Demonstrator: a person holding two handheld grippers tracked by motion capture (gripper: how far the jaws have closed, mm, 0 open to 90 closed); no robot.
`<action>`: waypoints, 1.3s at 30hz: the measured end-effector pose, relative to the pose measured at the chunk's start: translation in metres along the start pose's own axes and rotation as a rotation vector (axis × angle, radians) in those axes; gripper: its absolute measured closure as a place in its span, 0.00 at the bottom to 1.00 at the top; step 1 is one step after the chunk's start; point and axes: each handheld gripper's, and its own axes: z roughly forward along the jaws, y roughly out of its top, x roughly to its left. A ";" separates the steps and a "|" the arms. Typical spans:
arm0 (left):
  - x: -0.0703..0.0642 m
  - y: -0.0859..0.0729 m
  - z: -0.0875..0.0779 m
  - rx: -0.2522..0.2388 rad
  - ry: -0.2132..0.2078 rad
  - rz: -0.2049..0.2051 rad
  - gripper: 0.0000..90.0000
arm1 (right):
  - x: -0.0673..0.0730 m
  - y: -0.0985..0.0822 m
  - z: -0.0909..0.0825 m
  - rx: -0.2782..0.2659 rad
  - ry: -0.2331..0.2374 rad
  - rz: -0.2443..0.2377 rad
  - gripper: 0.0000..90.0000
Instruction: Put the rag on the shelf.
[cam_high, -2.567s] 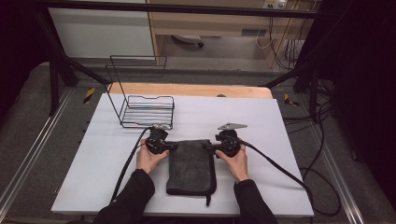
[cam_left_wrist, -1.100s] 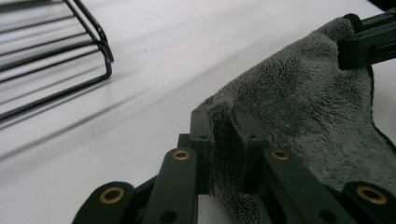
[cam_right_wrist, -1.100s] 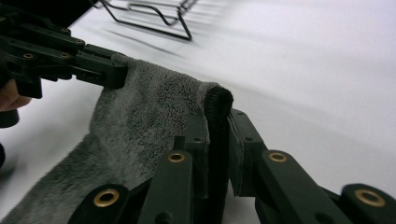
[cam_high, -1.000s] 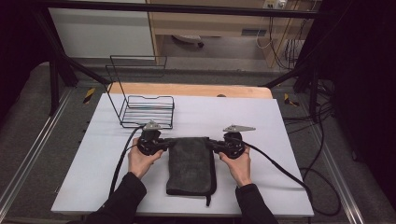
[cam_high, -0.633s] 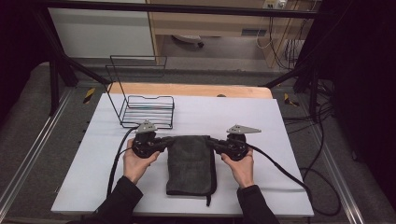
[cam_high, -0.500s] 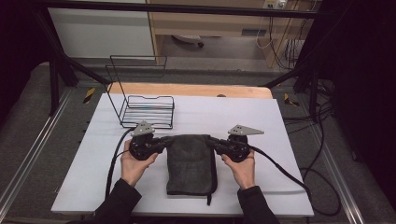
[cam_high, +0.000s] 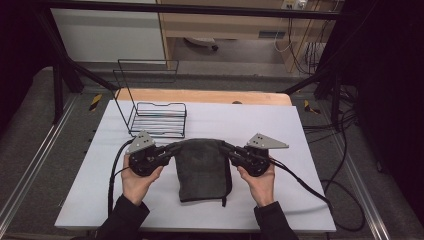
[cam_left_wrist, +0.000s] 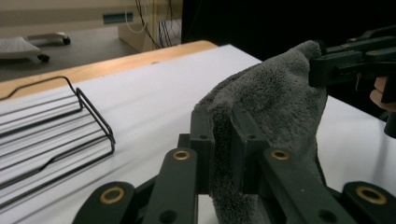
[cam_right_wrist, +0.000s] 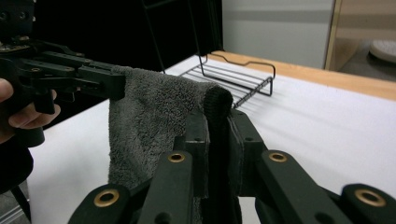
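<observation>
While it sags, both grippers' fingers (cam_left_wrist: 201, 140) pinch the towel (cam_high: 202, 162).

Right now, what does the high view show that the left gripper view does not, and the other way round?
High view alone: the whole white table, both forearms, the lower end of the grey towel lying on the table, and the standing back of the wire rack.
Left gripper view alone: up close, the left gripper with its jaws pinching a towel corner.
Both: the towel held up between the left gripper and the right gripper, and the rack's base.
</observation>
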 end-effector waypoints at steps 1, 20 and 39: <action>-0.001 0.001 -0.002 -0.012 0.001 0.000 0.89 | 0.001 0.001 -0.001 -0.008 0.000 -0.005 0.90; 0.003 0.030 -0.034 -0.173 0.049 0.014 0.90 | 0.027 0.036 0.000 -0.142 -0.001 -0.080 0.90; 0.024 0.070 -0.066 -0.331 0.107 0.012 0.90 | 0.052 0.087 0.026 -0.276 -0.026 -0.146 0.90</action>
